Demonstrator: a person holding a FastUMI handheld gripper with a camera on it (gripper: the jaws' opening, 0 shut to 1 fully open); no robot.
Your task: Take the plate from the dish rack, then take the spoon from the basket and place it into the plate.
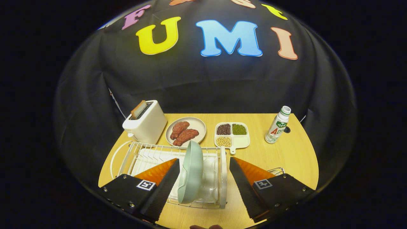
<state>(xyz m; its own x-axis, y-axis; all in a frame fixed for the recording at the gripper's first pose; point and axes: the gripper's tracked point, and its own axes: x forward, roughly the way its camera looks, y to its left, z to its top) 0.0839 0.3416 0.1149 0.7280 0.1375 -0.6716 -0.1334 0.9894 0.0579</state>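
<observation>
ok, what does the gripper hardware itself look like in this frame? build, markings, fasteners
The gripper has two wedge-shaped fingers tapering to points ahead, their facing pads finely ribbed. Each finger sits on a blocky dark mount with small round screw heads along the edges. Each mount carries one square black-and-white fiducial tag on top. No cables or sleeve visible.

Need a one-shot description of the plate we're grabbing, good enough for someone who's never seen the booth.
On the round wooden table, find the white wire dish rack in front of the white toaster. The pale green ceramic plate stands on edge in it, between the open fingers of the hand-held gripper. The beige plate behind lies flat and holds meat.
</observation>
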